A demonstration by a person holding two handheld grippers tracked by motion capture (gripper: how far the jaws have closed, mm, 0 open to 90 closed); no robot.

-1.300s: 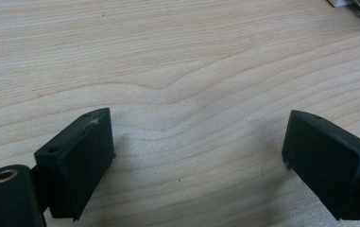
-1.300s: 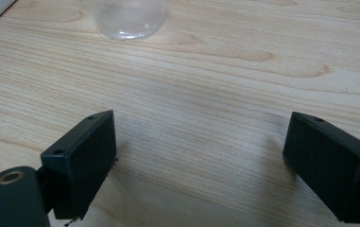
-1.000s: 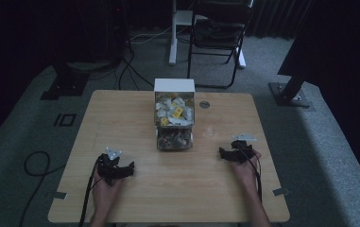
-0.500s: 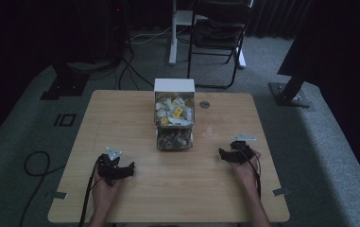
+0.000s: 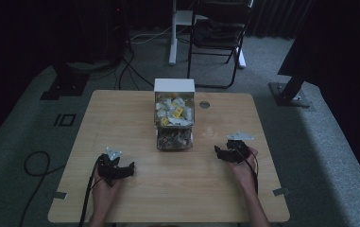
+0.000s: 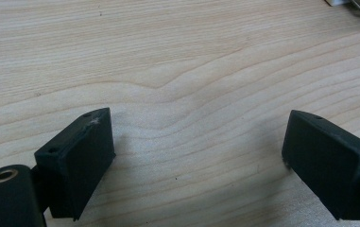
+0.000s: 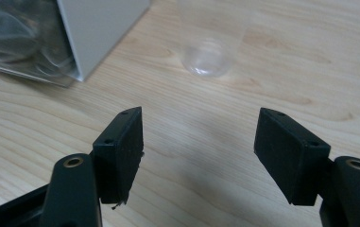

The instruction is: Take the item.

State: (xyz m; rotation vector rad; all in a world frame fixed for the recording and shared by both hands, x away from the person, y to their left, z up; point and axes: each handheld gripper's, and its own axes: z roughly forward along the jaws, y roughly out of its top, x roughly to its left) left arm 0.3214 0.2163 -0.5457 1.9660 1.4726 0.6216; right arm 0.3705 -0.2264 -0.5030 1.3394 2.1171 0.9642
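Note:
On the wooden table (image 5: 121,118) stands a two-tier clear dispenser box (image 5: 174,120) with a white top. Its upper tier holds white and yellow packets, its lower tier brownish ones. My left gripper (image 5: 129,168) rests near the front left, open, with bare wood between its fingers (image 6: 81,156). My right gripper (image 5: 219,152) sits to the front right of the box, open and holding nothing. In the right gripper view (image 7: 199,127), a clear plastic cup (image 7: 213,42) stands just ahead, beside the box's white wall (image 7: 99,28).
A round cable grommet (image 5: 204,104) is set into the table behind the box on the right. Beyond the far edge stand a folding chair (image 5: 218,33) and a white desk leg (image 5: 173,33). Cables lie on the floor at the left (image 5: 36,165).
My right gripper has edged slightly left toward the box. The left gripper has stayed where it was.

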